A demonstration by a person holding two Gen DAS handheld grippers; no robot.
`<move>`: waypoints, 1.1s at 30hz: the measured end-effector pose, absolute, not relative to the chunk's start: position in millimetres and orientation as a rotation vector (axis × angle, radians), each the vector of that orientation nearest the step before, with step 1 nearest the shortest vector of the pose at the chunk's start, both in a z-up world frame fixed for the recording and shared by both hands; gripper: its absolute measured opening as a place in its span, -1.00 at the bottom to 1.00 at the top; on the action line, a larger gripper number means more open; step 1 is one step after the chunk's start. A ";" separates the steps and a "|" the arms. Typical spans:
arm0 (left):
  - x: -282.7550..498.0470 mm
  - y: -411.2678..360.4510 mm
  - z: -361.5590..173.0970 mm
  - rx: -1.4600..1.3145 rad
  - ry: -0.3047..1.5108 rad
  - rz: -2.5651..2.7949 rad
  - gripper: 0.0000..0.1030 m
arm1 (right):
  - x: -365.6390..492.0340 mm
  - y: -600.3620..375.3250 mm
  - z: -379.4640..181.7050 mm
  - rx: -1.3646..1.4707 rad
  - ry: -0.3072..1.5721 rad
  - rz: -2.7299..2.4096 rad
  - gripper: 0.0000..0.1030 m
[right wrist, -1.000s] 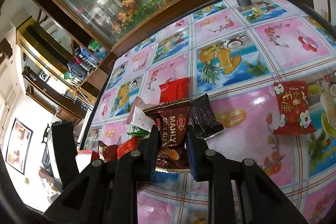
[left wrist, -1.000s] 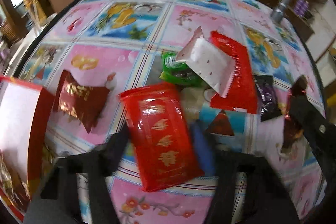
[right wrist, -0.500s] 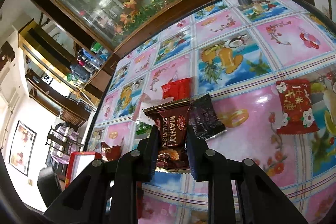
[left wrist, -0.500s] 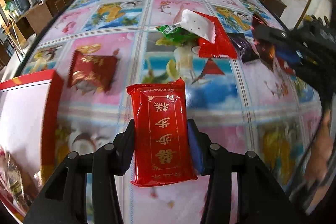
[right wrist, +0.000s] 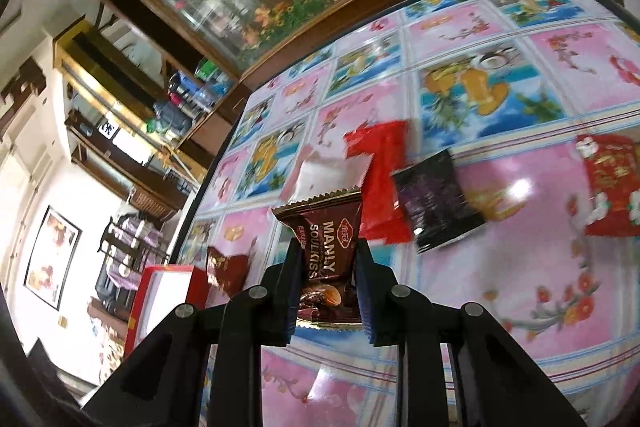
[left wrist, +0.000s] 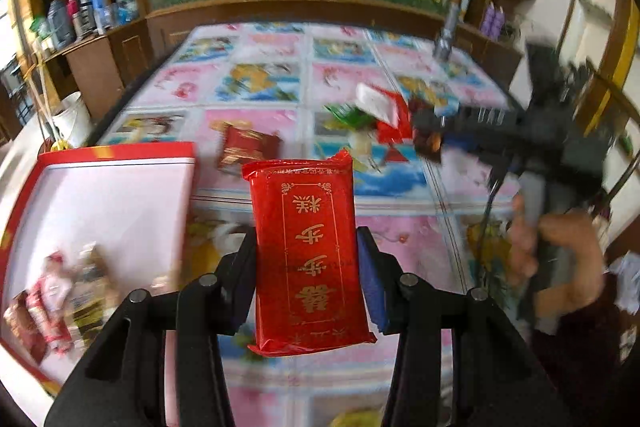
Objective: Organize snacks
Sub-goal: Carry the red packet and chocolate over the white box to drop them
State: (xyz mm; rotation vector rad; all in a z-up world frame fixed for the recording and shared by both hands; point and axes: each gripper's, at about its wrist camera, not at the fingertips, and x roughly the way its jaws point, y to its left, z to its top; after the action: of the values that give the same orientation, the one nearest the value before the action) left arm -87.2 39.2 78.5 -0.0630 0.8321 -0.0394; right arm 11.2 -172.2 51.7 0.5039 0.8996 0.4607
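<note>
Snacks everywhere, two already off the worktop (left wrist: 400, 227). Left tool (left wrist: 306, 279) clenched on a flat red packet (left wrist: 308, 247), held up lengthwise between the pads, box (left wrist: 116, 155) just off to the left with a few wrapped sweets lying in it. Right tool (right wrist: 326, 279) pinching a brown Manly Soulkiss wrapper (right wrist: 326, 243) around the middle, crimped top edge sticking up past the fingertips.

Handling guess: both light as anything. Red packet looks fairly stiff and slab-like, glossy film, so probably slippery; squeezing across the narrow sides near the lower half seems right, not the sealed ends. Brown one is puffy and crinkly, soft film over a small hard lump, so best grabbed on the lump and not the loose fringe, or could twist out.

View differences: left camera catches the inside of the box and the person's right hand (left wrist: 560, 247) on its grip, blurred. Right camera only gets a sliver of box rim, but shows the leftover pile much clearer: red pouch (right wrist: 384, 183), white sachet (right wrist: 320, 175), dark purple packet (right wrist: 436, 203), flowery red packet (right wrist: 612, 183) further right, and a maroon wrapper (right wrist: 228, 267) near the box.
</note>
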 end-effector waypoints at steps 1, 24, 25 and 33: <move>-93.8 48.8 85.0 -0.073 0.815 -0.027 -0.14 | 9.8 -167.2 50.4 0.494 0.899 0.473 -0.52; -179.0 250.9 120.5 -0.184 0.614 0.394 -0.14 | -61.7 94.1 92.3 0.465 0.875 1.091 -0.53; -179.7 252.3 119.0 -0.183 0.615 0.406 -0.14 | -63.2 99.3 90.2 0.460 0.880 1.099 -0.53; -175.9 260.0 107.7 -0.189 0.642 0.455 -0.14 | -48.4 130.5 79.7 0.455 0.896 1.144 -0.53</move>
State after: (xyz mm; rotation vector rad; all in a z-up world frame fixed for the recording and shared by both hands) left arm -175.9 260.0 107.7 -0.1892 0.6419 0.4549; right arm -48.4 130.5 79.7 0.4548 0.8955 1.1438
